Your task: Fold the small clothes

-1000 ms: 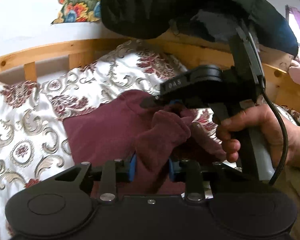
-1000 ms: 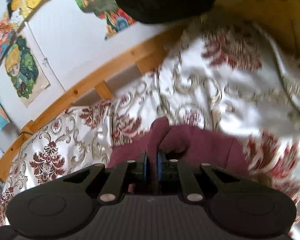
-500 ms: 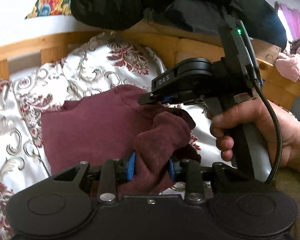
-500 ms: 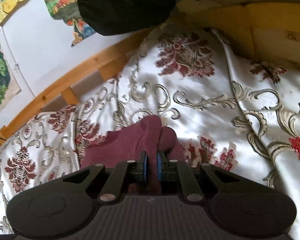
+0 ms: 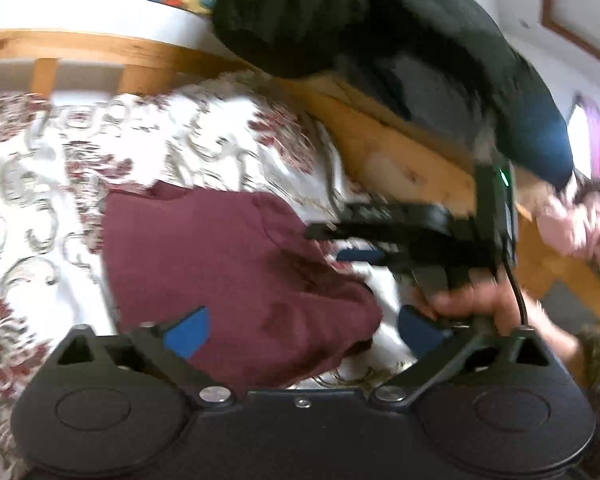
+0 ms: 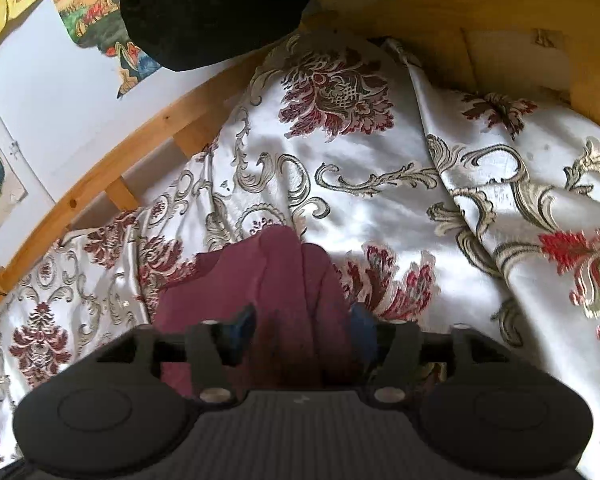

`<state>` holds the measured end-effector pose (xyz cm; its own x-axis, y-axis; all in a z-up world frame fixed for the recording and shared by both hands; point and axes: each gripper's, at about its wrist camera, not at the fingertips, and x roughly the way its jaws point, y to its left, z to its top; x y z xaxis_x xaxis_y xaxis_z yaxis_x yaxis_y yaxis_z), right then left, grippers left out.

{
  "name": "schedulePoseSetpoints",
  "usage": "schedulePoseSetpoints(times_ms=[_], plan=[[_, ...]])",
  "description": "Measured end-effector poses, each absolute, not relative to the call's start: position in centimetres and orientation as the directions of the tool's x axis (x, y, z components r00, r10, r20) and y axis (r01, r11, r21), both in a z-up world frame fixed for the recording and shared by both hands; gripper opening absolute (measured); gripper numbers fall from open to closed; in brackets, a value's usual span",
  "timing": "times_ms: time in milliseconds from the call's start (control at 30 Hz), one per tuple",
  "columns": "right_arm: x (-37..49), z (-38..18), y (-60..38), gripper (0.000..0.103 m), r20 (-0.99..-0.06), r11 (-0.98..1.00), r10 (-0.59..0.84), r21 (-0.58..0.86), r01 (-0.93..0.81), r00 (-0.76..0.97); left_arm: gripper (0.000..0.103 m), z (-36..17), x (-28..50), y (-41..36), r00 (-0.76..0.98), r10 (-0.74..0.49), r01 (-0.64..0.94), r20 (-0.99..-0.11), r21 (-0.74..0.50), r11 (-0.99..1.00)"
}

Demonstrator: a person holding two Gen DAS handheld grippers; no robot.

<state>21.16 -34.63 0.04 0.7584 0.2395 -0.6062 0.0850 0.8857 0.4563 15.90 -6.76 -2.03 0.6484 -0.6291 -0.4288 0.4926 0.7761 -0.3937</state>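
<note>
A small maroon garment [image 5: 228, 276] lies folded on the floral bedspread [image 5: 40, 184]. My left gripper [image 5: 300, 328] is open, its blue pads spread wide over the garment's near edge. The right gripper also shows in the left wrist view [image 5: 364, 258], held by a hand to the right of the garment. In the right wrist view the same garment [image 6: 288, 280] lies between the spread blue pads of my right gripper [image 6: 304, 328], which is open.
A wooden bed frame [image 5: 400, 148] runs behind the bedspread [image 6: 380, 184]. A black garment [image 5: 340, 12] hangs over the frame. Pink clothes [image 5: 572, 224] lie at the far right. Posters [image 6: 92, 16] hang on the white wall.
Both grippers were shut on the maroon garment and have opened and let it go. The folded-over part now lies flat on the garment.
</note>
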Motion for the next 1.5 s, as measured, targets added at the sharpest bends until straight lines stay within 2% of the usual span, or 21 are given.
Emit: schedulePoseSetpoints(times_ms=[67,133,233,333,400,433,500,567,667,767,867,900,967,1033,1067,1233,1300,1433,1500], plan=[[20.5,0.3,-34.5,0.081,-0.605,0.875,0.258,0.477,0.083,0.754,0.102,-1.8,15.6,-5.5,0.676,-0.599,0.442,-0.429,-0.415,0.796],[19.6,0.6,-34.1,0.090,-0.598,0.863,0.288,0.501,0.069,0.748,0.102,-1.9,15.8,-4.4,0.700,-0.550,0.371,-0.455,-0.427,0.825],[18.3,1.1,-33.3,0.094,-0.603,0.861,0.311,0.506,0.051,0.734,0.102,-2.3,16.5,-3.1,0.718,-0.473,0.255,-0.511,-0.439,0.862],[17.2,1.1,-32.2,0.095,-0.649,0.877,0.294,0.475,0.071,0.702,0.102,-3.1,17.3,-1.8,0.708,-0.426,0.151,-0.564,-0.468,0.871],[16.7,0.9,-31.5,0.092,-0.687,0.898,0.268,0.432,0.082,0.676,0.102,-3.8,17.9,-1.2,0.695,-0.422,0.122,-0.582,-0.483,0.867],[16.4,1.0,-31.2,0.087,-0.700,0.909,0.244,0.406,0.094,0.671,0.102,-4.1,18.0,-1.0,0.689,-0.422,0.115,-0.589,-0.486,0.866],[15.8,1.2,-31.0,0.074,-0.715,0.921,0.217,0.376,0.105,0.664,0.102,-4.7,18.0,-0.9,0.676,-0.425,0.111,-0.602,-0.488,0.866],[15.4,1.1,-30.7,0.038,-0.744,0.934,0.194,0.339,0.111,0.640,0.102,-5.2,17.9,-1.1,0.659,-0.435,0.118,-0.614,-0.486,0.866],[14.7,1.0,-29.8,0.029,-0.770,0.954,0.151,0.277,0.112,0.620,0.102,-5.9,18.0,-1.7,0.634,-0.445,0.140,-0.633,-0.472,0.870],[14.4,1.1,-29.1,0.026,-0.776,0.970,0.102,0.216,0.111,0.623,0.102,-6.8,18.0,-2.3,0.614,-0.443,0.155,-0.653,-0.450,0.879],[14.4,1.1,-29.2,0.028,-0.773,0.965,0.116,0.237,0.115,0.624,0.102,-7.4,18.0,-2.6,0.604,-0.441,0.155,-0.664,-0.444,0.882],[14.3,1.1,-29.5,0.032,-0.759,0.956,0.139,0.270,0.113,0.636,0.102,-7.5,18.0,-2.7,0.603,-0.439,0.155,-0.666,-0.441,0.884],[14.0,1.4,-30.4,0.051,-0.714,0.928,0.191,0.356,0.115,0.674,0.102,-7.6,18.1,-2.7,0.603,-0.433,0.155,-0.670,-0.434,0.887],[13.9,1.6,-31.3,0.061,-0.676,0.900,0.218,0.419,0.123,0.704,0.102,-7.8,18.2,-2.7,0.599,-0.435,0.152,-0.672,-0.438,0.886],[14.1,1.7,-31.7,0.062,-0.662,0.886,0.224,0.444,0.133,0.716,0.102,-7.8,18.2,-2.7,0.598,-0.436,0.150,-0.673,-0.440,0.885],[15.9,0.7,-33.5,0.062,-0.641,0.830,0.251,0.528,0.179,0.725,0.102,-8.0,18.4,-2.8,0.596,-0.437,0.150,-0.673,-0.442,0.885],[16.9,0.3,-33.9,0.059,-0.638,0.823,0.254,0.537,0.184,0.727,0.102,-8.0,18.4,-2.8,0.596,-0.437,0.148,-0.673,-0.443,0.884],[18.9,-0.5,-34.3,0.048,-0.635,0.830,0.256,0.531,0.170,0.729,0.102,-8.2,18.5,-2.8,0.596,-0.438,0.148,-0.673,-0.444,0.884],[19.8,-0.8,-34.2,0.037,-0.641,0.845,0.253,0.511,0.157,0.724,0.103,-8.2,18.5,-2.7,0.596,-0.439,0.148,-0.673,-0.445,0.883]])
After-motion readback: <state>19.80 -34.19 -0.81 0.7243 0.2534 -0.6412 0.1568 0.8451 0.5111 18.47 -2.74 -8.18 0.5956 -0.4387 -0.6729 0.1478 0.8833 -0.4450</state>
